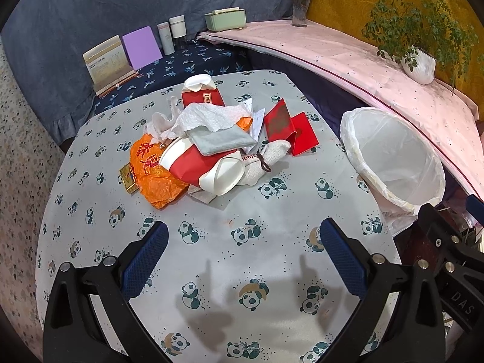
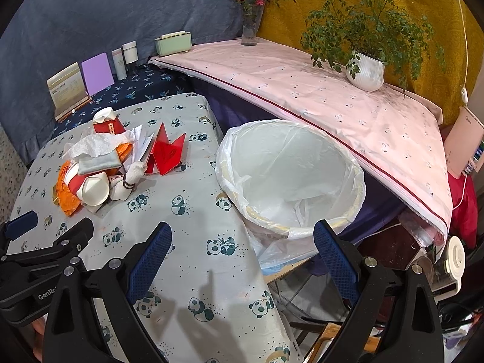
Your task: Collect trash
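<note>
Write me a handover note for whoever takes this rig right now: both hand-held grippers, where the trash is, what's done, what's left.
Left hand-held gripper: open, holding nothing, above the table short of the trash pile.
Right hand-held gripper: open, holding nothing, near the lined bin.
Pile on the panda cloth: orange bag, red paper cup, tissue, red envelopes.
Done: nothing visible inside the bin liner.
Left: move the whole pile into the bin at the table's right edge.
</note>
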`<act>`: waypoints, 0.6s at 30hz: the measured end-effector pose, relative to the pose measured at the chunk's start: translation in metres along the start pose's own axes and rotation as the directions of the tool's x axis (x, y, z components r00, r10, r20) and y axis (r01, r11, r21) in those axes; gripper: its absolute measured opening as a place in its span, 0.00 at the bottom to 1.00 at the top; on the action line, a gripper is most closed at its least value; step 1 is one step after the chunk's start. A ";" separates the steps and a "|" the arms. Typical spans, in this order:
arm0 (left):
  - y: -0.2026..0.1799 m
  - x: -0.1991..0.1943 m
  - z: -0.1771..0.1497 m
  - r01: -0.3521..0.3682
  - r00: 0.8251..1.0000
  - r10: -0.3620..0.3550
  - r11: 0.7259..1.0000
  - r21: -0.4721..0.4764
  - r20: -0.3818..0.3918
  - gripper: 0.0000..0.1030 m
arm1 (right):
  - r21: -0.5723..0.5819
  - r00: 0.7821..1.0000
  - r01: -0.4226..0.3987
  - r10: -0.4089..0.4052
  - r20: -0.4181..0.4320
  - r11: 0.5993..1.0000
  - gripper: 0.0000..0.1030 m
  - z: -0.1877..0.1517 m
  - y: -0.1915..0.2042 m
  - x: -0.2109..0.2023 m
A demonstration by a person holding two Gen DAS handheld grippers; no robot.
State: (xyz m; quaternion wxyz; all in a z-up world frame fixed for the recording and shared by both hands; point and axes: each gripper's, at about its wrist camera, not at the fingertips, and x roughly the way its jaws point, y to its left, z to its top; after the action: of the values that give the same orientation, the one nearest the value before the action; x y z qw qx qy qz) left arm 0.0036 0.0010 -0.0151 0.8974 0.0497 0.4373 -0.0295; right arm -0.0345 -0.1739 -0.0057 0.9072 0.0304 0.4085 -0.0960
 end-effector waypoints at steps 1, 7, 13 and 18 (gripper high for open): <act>0.000 0.000 0.000 0.000 1.000 0.000 1.000 0.000 0.000 0.93 | 0.000 1.000 0.000 0.000 0.000 1.000 0.88 0.000 0.000 0.000; 0.000 0.000 -0.001 0.004 1.000 -0.004 1.000 0.002 -0.003 0.93 | 0.000 1.000 -0.001 0.001 0.000 1.000 0.88 0.000 0.000 0.000; 0.000 0.000 0.000 0.006 1.000 -0.006 1.000 0.002 -0.005 0.93 | -0.001 1.000 0.000 0.000 0.000 1.000 0.88 0.000 0.000 0.000; 0.000 0.000 0.000 0.004 1.000 -0.004 1.000 0.002 -0.007 0.93 | -0.001 1.000 0.000 0.000 0.001 1.000 0.88 0.000 0.000 0.000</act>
State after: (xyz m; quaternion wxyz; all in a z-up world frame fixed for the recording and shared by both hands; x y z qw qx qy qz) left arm 0.0040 0.0012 -0.0150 0.8959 0.0496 0.4404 -0.0314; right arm -0.0346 -0.1740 -0.0055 0.9073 0.0300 0.4083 -0.0959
